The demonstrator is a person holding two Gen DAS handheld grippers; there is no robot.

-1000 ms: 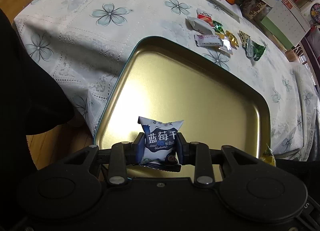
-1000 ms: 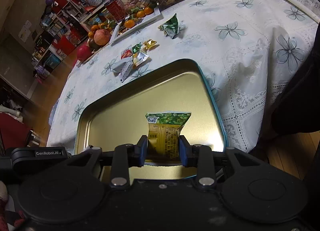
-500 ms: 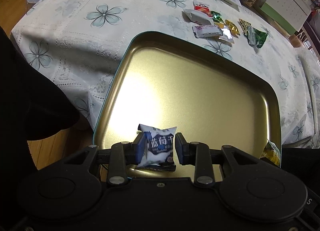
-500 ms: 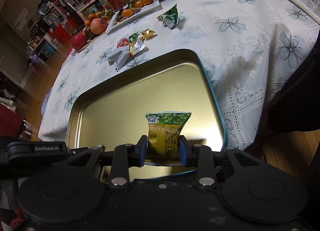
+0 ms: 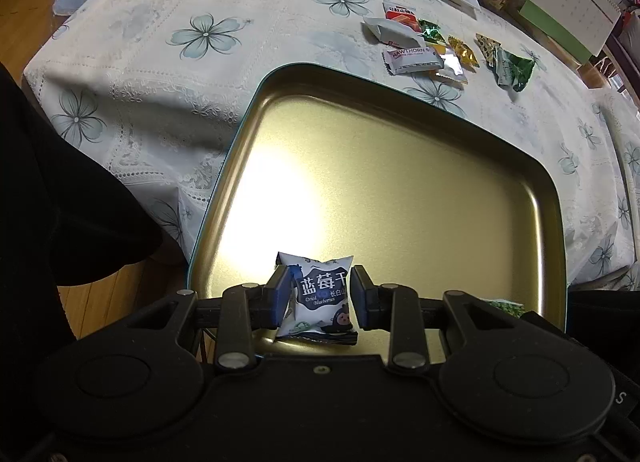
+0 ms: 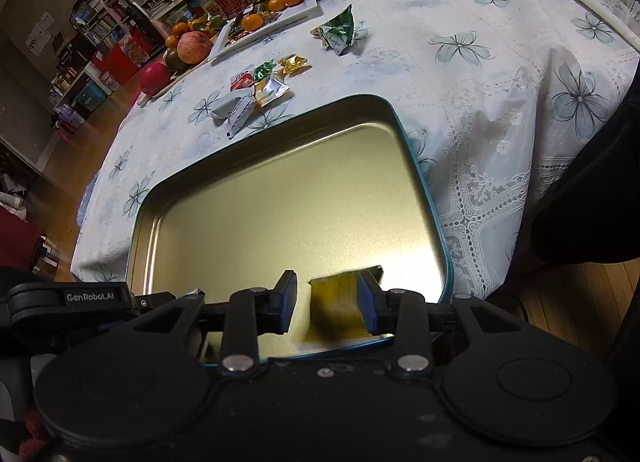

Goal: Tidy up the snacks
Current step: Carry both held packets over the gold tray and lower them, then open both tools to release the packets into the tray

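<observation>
left gripper [image 5: 320, 298] sits low over the near edge of the gold tray [image 5: 400, 166], its pads apart with the blueberry packet [image 5: 320, 298] standing between them, base down on the tray floor; the left pad looks just off the packet, the right one about touching it. released, by the look of it. over on the right wrist view, the right gripper [image 6: 327, 302] is spread wide too, and the yellow-green packet [image 6: 336, 310] is a motion-blurred smear leaning against the right pad, clear of the left one, above the tray's near edge at 6 o'clock. loose snacks [image 5: 424, 50] lie in a cluster on the floral tablecloth [image 5: 200, 34] beyond the tray's far rim, around 1 o'clock, with a green packet [image 5: 512, 70] a little further right. oranges [image 6: 256, 20] sit on a white plate [image 6: 280, 20] at the far table edge.
</observation>
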